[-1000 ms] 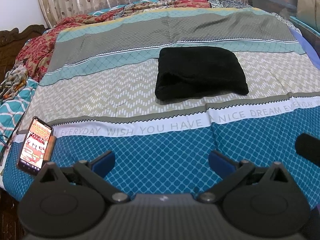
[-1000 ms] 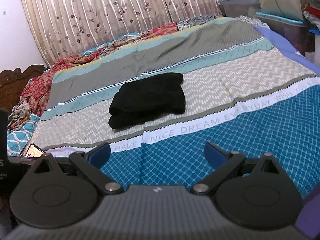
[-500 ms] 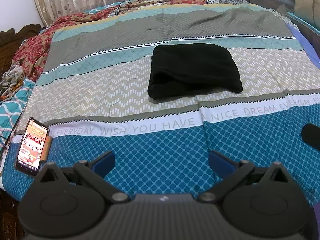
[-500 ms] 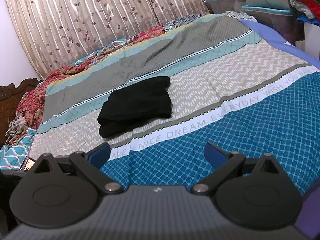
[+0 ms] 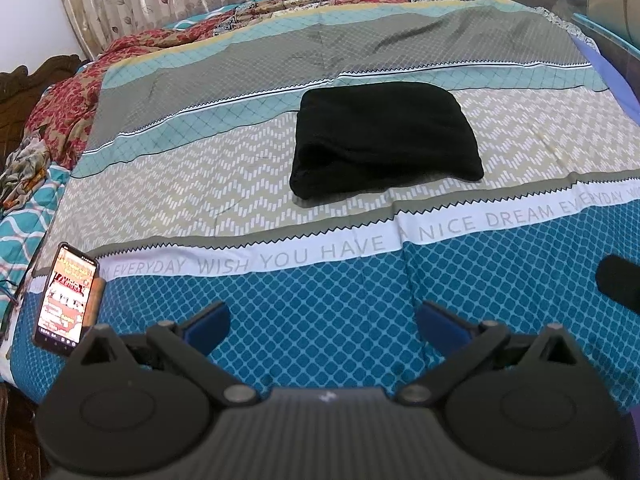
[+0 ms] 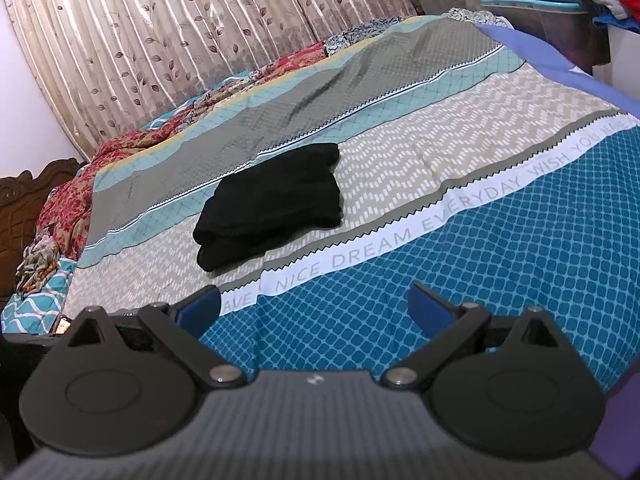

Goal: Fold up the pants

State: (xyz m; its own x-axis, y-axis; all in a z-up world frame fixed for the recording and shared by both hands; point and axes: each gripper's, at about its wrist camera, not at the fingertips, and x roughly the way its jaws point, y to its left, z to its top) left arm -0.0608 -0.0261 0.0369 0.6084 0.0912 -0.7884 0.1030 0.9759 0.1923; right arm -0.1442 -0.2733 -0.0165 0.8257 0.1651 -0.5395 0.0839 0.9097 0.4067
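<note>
Black pants (image 5: 384,140) lie folded in a compact bundle on the beige zigzag band of the bedspread (image 5: 320,288), up at twelve o'clock from the left hand-held gripper (image 5: 322,320), which hangs wide apart and empty over the blue diamond print. The right hand-held gripper (image 6: 314,306) gapes wide too, the pants (image 6: 272,204) at eleven o'clock. A lit phone (image 5: 66,294) rests at nine o'clock by the bed's edge. A leaf-print curtain (image 6: 200,32) backs the bed; a carved wooden headboard (image 6: 24,200) stands left.

Black pants (image 5: 384,136) on a teal, grey and beige patterned bedsheet (image 5: 320,288).
</note>
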